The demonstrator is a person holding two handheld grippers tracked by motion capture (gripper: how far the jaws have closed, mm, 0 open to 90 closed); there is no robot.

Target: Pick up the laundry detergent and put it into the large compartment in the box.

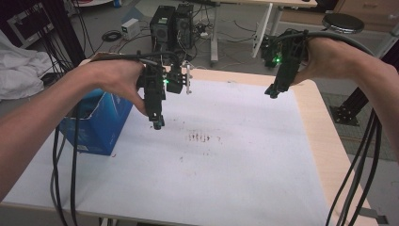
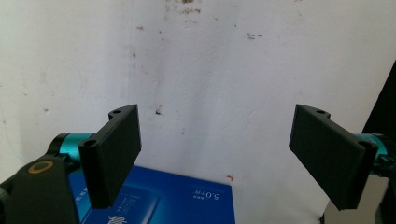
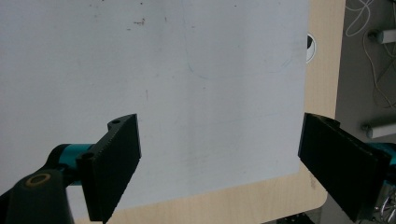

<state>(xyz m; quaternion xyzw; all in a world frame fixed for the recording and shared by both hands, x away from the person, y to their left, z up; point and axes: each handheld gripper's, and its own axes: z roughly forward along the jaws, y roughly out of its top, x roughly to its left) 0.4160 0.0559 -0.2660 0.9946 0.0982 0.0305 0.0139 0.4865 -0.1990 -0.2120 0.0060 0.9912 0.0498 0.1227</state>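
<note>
A blue cardboard box (image 1: 96, 125) stands at the left edge of the table, its top flap up. My left gripper (image 1: 157, 123) hangs above the white sheet (image 1: 226, 160) just right of the box, pointing down. Its jaws stand wide apart with nothing between them, and the blue box (image 2: 159, 200) shows below them in the left gripper view. My right gripper (image 1: 274, 93) is held high over the table's far right corner. In the right gripper view its jaws are wide apart too, over the white sheet (image 3: 187, 84) and the wooden table edge (image 3: 224, 205).
Dark smudges (image 1: 200, 137) mark the middle of the white sheet. The wooden table rim (image 1: 324, 141) runs along the right side. Black cables (image 1: 63, 179) trail off the left front edge. Computer towers (image 1: 171, 26) and a stool (image 1: 343, 21) stand on the floor beyond the table.
</note>
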